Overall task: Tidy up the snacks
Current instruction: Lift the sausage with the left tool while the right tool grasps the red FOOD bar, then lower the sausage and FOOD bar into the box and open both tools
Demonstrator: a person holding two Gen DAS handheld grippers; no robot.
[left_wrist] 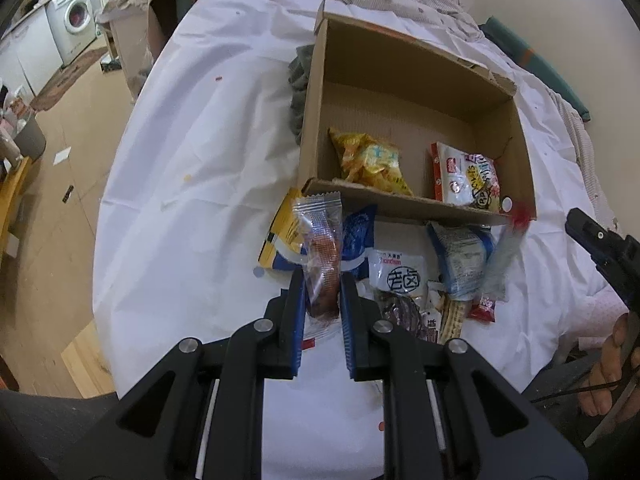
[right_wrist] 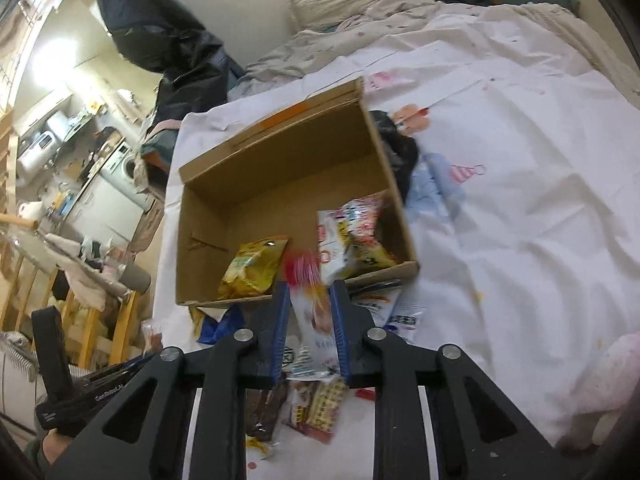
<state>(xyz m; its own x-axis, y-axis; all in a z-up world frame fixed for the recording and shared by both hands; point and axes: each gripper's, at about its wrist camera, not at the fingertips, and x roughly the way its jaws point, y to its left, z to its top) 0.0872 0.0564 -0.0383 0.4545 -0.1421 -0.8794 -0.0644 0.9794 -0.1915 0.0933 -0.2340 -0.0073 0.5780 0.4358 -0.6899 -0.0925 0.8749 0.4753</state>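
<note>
An open cardboard box [left_wrist: 312, 92] lies on the white sheet and holds a yellow snack bag [left_wrist: 370, 162] and a red-and-white packet [left_wrist: 466, 180]. My left gripper [left_wrist: 322, 286] is shut on a clear packet with a brown snack [left_wrist: 322, 252], held above the pile in front of the box. My right gripper [right_wrist: 308, 300] is shut on a white packet with a red top [right_wrist: 310, 300], blurred, just before the box's near wall [right_wrist: 224, 301]. The same box holds the yellow bag [right_wrist: 252, 266] and the red-and-white packet [right_wrist: 352, 236] in the right wrist view.
Several loose snack packets [left_wrist: 400, 280] lie between the box and me, also in the right wrist view [right_wrist: 316, 404]. A dark cloth [left_wrist: 300, 80] lies beside the box. Crumpled bedding [right_wrist: 360, 12] is behind. Floor and a washing machine [left_wrist: 76, 20] are to the left.
</note>
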